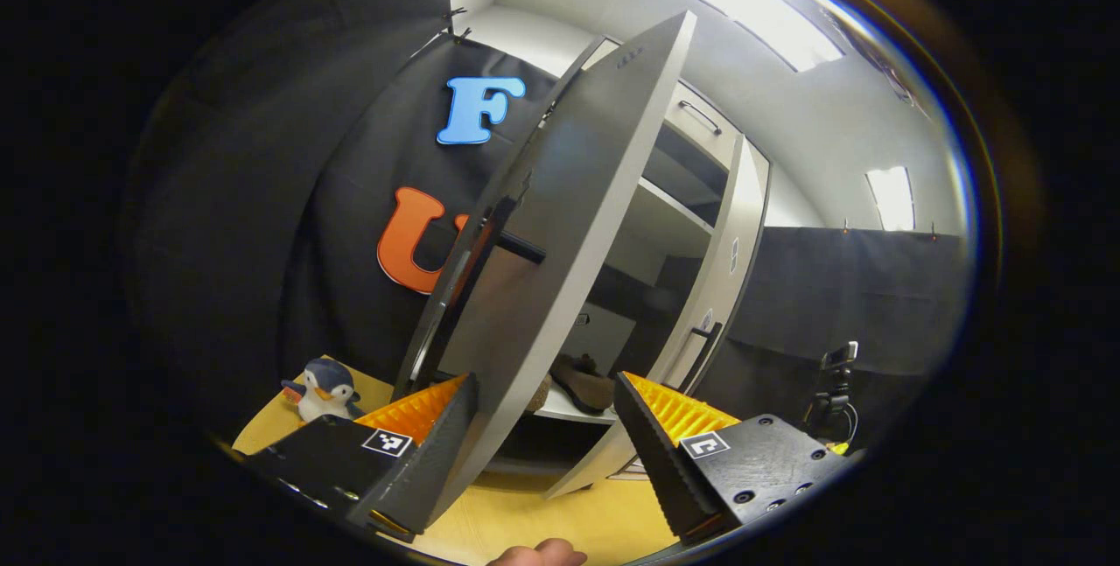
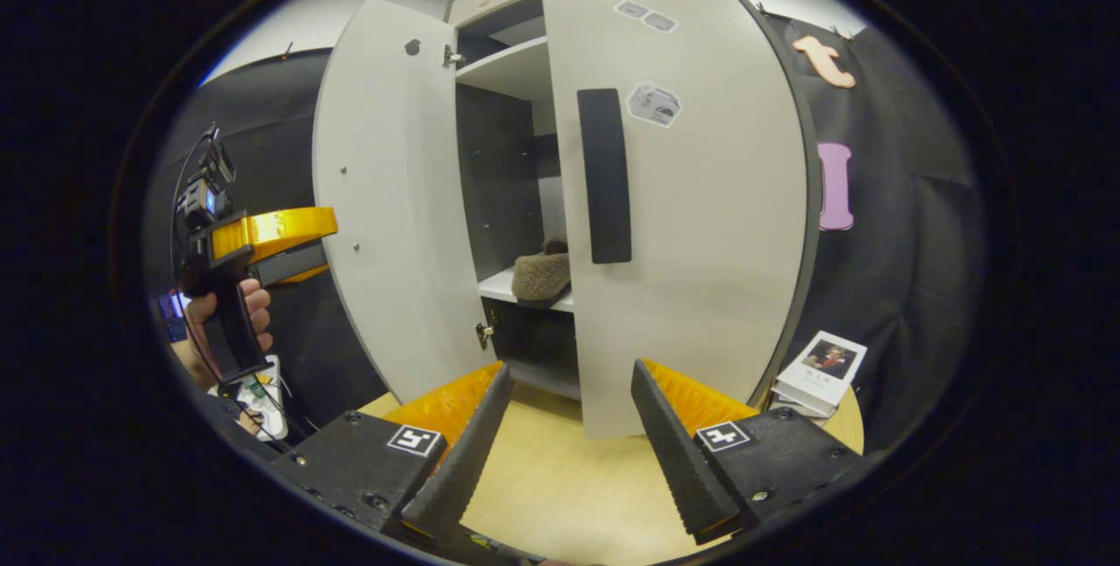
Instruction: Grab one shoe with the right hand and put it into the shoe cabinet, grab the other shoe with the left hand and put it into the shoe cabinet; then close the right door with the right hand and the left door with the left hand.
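The white shoe cabinet stands on a wooden tabletop. Its right door, with a black vertical handle, is swung partway across the opening. The left door stands wide. A brown shoe lies on the lower shelf, and the shoes lie there past the left door. My right gripper is open, a short way in front of the right door. My left gripper is open, close against the left door's outer face. The left gripper is held in a hand beside that door.
A penguin toy sits on the tabletop left of the cabinet. Stacked books lie on the table at the cabinet's right. A small camera on a stand is off to the right. The right door shows beyond the opening.
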`<action>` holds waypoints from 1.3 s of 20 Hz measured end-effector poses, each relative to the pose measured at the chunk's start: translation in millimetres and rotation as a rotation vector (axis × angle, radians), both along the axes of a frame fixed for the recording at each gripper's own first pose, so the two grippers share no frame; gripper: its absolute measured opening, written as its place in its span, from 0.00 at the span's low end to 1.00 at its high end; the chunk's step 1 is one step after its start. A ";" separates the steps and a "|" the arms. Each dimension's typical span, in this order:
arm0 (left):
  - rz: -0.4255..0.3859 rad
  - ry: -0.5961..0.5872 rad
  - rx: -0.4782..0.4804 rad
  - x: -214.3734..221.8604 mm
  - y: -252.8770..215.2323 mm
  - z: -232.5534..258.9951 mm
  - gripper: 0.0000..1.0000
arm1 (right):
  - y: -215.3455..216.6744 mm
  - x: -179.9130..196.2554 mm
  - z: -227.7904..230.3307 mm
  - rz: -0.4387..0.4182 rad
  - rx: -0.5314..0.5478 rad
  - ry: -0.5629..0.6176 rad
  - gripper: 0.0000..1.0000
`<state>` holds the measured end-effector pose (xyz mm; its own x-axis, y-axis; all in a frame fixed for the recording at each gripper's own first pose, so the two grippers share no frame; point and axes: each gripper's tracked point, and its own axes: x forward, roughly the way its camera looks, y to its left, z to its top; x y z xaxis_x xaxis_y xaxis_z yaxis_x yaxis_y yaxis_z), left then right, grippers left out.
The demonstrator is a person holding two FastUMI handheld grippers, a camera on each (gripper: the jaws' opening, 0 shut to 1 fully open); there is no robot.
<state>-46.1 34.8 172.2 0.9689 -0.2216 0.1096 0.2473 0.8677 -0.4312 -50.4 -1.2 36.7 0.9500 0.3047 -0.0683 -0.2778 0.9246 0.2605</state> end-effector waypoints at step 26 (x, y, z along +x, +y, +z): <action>0.162 0.139 0.456 59.5 9.4 -61.5 0.96 | -34.4 34.6 3.4 -0.145 0.028 -0.010 0.91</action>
